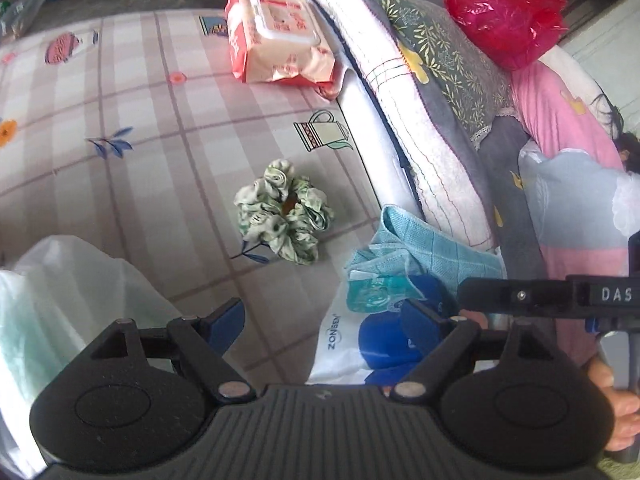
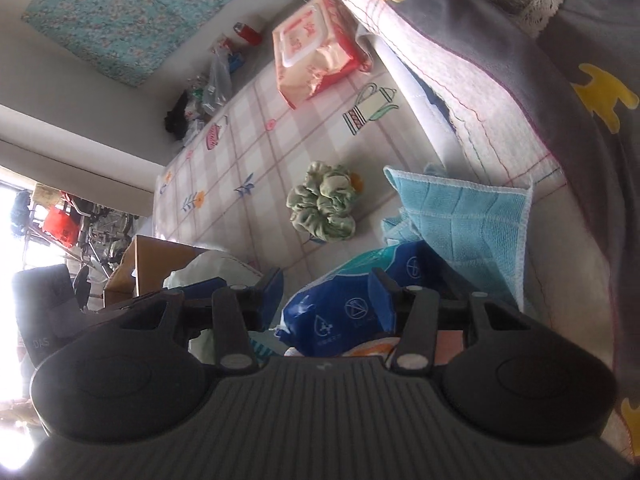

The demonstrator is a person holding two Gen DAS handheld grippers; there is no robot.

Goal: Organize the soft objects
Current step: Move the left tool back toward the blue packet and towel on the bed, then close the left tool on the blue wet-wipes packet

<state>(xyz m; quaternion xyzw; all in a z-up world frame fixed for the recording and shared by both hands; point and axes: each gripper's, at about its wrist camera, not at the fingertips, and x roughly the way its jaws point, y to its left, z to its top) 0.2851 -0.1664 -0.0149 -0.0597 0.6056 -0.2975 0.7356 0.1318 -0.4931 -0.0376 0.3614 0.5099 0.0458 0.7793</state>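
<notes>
Soft objects are spread over a checked sheet (image 1: 132, 184): a green scrunchie (image 1: 285, 216) lies in the open, a blue cloth (image 1: 436, 244) is draped just beside it against folded bedding (image 1: 432, 120), and a blue-and-white packet (image 2: 344, 304) sits nearest the grippers. A pink wipes pack (image 1: 280, 36) is well apart, farther up the sheet. The left gripper (image 1: 324, 320) is held with jaws wide and empty; the right gripper (image 2: 326, 294) stands partly open about the packet (whether its pads press it cannot be told). An approach step is judged to be in hand. Next, one item must be chosen and the jaws lowered squarely over it before closing.
</notes>
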